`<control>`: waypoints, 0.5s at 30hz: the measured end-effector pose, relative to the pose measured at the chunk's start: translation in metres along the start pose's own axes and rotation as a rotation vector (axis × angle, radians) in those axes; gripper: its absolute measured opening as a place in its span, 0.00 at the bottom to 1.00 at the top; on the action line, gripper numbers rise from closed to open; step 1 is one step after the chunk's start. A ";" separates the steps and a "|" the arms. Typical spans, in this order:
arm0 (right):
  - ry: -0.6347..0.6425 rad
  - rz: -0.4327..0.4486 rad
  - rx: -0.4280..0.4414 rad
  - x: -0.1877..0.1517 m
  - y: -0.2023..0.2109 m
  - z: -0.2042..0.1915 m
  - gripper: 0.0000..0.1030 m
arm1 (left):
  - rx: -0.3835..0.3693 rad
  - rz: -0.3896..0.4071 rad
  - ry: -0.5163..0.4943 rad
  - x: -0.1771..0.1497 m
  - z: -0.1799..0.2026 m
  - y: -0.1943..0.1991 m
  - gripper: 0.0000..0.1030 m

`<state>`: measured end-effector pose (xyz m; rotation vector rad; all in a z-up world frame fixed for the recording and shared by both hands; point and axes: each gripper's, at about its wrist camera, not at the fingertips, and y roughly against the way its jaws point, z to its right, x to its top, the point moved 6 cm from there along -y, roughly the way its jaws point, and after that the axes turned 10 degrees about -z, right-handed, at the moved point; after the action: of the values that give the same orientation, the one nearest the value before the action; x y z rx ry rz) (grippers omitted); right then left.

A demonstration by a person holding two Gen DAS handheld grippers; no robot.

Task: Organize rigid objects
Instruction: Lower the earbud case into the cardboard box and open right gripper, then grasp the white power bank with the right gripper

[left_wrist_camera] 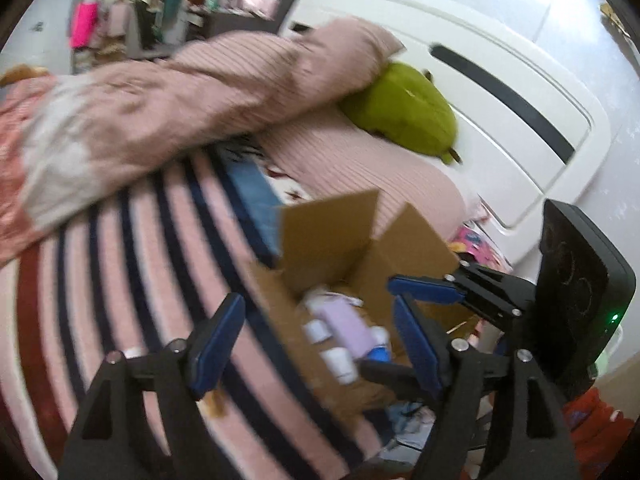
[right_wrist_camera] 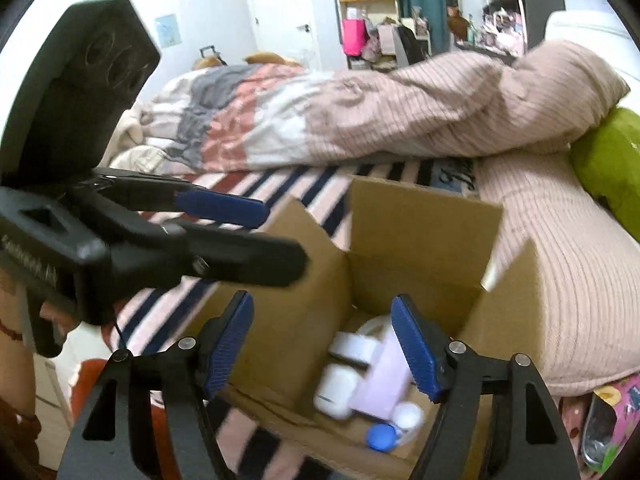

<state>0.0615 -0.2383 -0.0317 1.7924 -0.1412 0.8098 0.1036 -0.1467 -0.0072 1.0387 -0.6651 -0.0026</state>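
Note:
An open cardboard box [left_wrist_camera: 328, 236] [right_wrist_camera: 424, 228] sits on the striped bedspread. Inside it lie a lilac carton [left_wrist_camera: 348, 324] [right_wrist_camera: 380, 384], white tubs [left_wrist_camera: 340, 360] [right_wrist_camera: 336, 392] and a blue round lid [right_wrist_camera: 380, 438]. My left gripper [left_wrist_camera: 320, 344] [right_wrist_camera: 284, 236] hangs open above the box's left wall, nothing between its blue pads. From the right side, my right gripper [right_wrist_camera: 324, 344] [left_wrist_camera: 376, 324] hovers open over the box's inside, above the carton and tubs, with nothing touching its pads.
A pink ribbed duvet [left_wrist_camera: 180, 92] [right_wrist_camera: 440, 112] is heaped behind the box, with a green plush toy [left_wrist_camera: 400, 112] against the white headboard [left_wrist_camera: 500, 80]. Colourful clutter [right_wrist_camera: 616, 420] lies at the bed's edge to the right of the box. Shelves and a door stand far back.

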 end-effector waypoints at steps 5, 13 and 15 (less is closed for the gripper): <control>0.088 0.024 0.067 0.017 -0.009 -0.055 0.67 | 0.118 0.082 0.091 -0.032 -0.061 0.047 0.74; 0.229 -0.091 0.185 0.029 -0.083 -0.143 0.67 | 0.209 0.120 0.227 -0.098 -0.148 0.069 0.74; 0.236 -0.140 0.169 0.028 -0.116 -0.152 0.67 | 0.221 0.124 0.254 -0.113 -0.167 0.068 0.74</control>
<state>0.0683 -0.0526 -0.0842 1.8246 0.2107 0.9461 0.0771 0.0562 -0.0653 1.1845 -0.5045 0.3120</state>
